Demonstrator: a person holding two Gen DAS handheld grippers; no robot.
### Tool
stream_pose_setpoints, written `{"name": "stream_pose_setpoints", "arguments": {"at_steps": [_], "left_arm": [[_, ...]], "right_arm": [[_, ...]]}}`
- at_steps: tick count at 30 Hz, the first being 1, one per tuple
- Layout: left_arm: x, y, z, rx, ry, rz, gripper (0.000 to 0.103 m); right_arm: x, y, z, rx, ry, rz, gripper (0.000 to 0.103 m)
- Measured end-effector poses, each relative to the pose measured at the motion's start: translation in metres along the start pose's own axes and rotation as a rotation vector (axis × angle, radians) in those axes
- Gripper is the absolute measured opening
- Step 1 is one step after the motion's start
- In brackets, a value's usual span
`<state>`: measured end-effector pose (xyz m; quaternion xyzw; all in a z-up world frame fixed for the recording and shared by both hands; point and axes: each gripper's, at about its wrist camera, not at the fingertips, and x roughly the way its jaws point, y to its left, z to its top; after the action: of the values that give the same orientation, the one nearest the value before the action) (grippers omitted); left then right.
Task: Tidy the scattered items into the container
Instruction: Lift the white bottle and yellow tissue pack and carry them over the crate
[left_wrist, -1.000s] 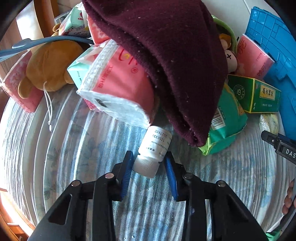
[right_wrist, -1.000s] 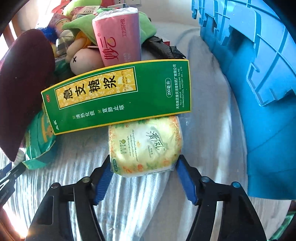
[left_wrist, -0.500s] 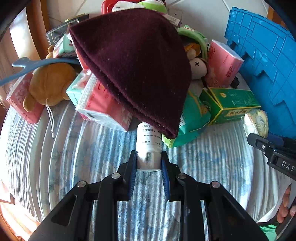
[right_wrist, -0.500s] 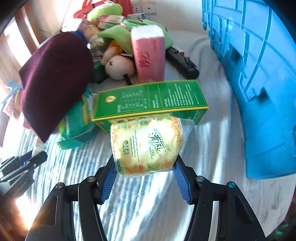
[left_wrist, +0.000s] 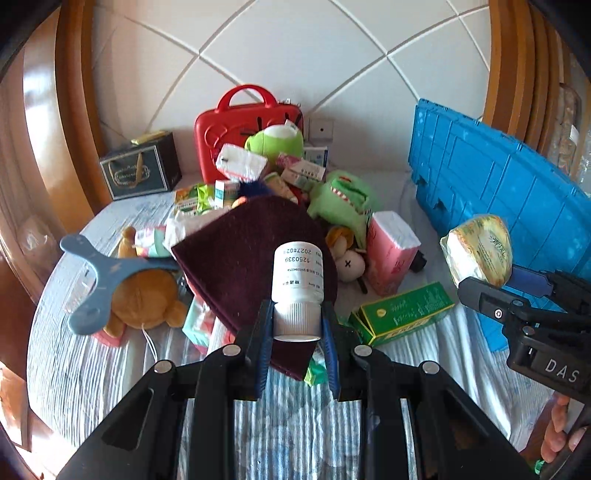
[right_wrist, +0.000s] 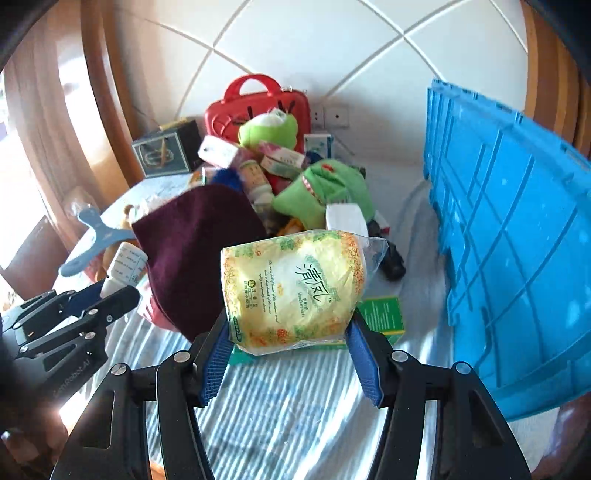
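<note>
A white pill bottle (left_wrist: 298, 273) stands up from my left gripper (left_wrist: 297, 317), which is shut on its ribbed cap and holds it in the air above the pile. My right gripper (right_wrist: 291, 332) is shut on a yellow tissue pack (right_wrist: 295, 291), also lifted off the bed. In the left wrist view the tissue pack (left_wrist: 478, 247) hangs at the right, just in front of the blue crate (left_wrist: 498, 192). In the right wrist view the crate (right_wrist: 509, 229) fills the right side, and the left gripper (right_wrist: 107, 295) with the bottle (right_wrist: 125, 264) shows at the left.
Below lies a heap on the striped sheet: a maroon hat (left_wrist: 236, 258), a green medicine box (left_wrist: 406, 314), a pink tissue pack (left_wrist: 391, 251), a brown plush bear (left_wrist: 144, 299), a green plush (left_wrist: 343, 203). A red case (left_wrist: 229, 129) and a dark gift box (left_wrist: 140, 171) stand by the wall.
My left gripper closed on the bottle's cap and pulled it from under the hat. Both grippers then rose with their items, so the whole pile and the wall came into view.
</note>
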<state>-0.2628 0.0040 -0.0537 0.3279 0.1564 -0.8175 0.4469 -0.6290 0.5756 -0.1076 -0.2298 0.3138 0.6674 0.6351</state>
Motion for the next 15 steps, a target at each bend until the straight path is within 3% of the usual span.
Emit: {"name": "stream_pose_setpoints", "arguments": {"at_steps": [8, 15], "left_arm": [[-0.03, -0.027, 0.054, 0.074, -0.142, -0.105, 0.024], [-0.047, -0.088, 0.099, 0.146, -0.208, -0.241, 0.024]], "right_arm": [[-0.077, 0.007, 0.043, 0.014, -0.165, -0.117, 0.059], [-0.134, -0.034, 0.066, 0.069, -0.266, -0.218, 0.059]]}}
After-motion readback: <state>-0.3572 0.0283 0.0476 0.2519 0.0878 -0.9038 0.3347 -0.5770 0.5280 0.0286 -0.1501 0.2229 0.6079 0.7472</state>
